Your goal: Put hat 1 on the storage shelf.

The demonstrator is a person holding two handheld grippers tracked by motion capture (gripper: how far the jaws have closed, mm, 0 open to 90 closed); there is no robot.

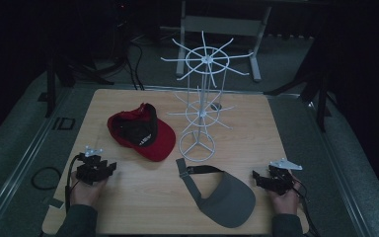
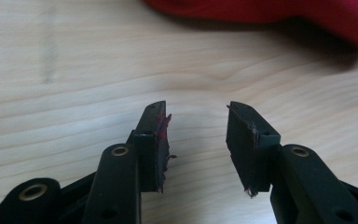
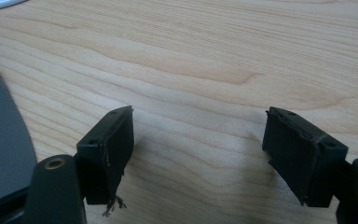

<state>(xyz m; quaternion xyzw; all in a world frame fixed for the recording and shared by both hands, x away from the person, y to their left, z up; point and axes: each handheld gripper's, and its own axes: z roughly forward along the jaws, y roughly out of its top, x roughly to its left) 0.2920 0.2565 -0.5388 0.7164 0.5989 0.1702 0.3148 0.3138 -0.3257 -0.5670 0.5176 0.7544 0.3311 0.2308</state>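
Observation:
A red cap (image 1: 140,131) with a black inside lies on the wooden table (image 1: 246,123), left of centre; its red edge (image 2: 279,11) runs along the top of the left gripper view. A grey visor (image 1: 222,195) with a strap lies near the front, right of centre, and its brim (image 3: 0,149) fills the left edge of the right gripper view. A white wire rack (image 1: 202,98) stands at mid-table. My left gripper (image 1: 109,168) rests at the front left, open and holding nothing (image 2: 196,109). My right gripper (image 1: 254,177) rests at the front right beside the visor, open wide with bare wood between its fingertips (image 3: 200,114).
The wire rack has two tiers of radiating arms and a ring base (image 1: 197,147). A metal frame (image 1: 222,24) stands on the floor behind the table. A coiled cable (image 1: 45,177) lies off the table's left side. Bare wood shows between the cap and the visor.

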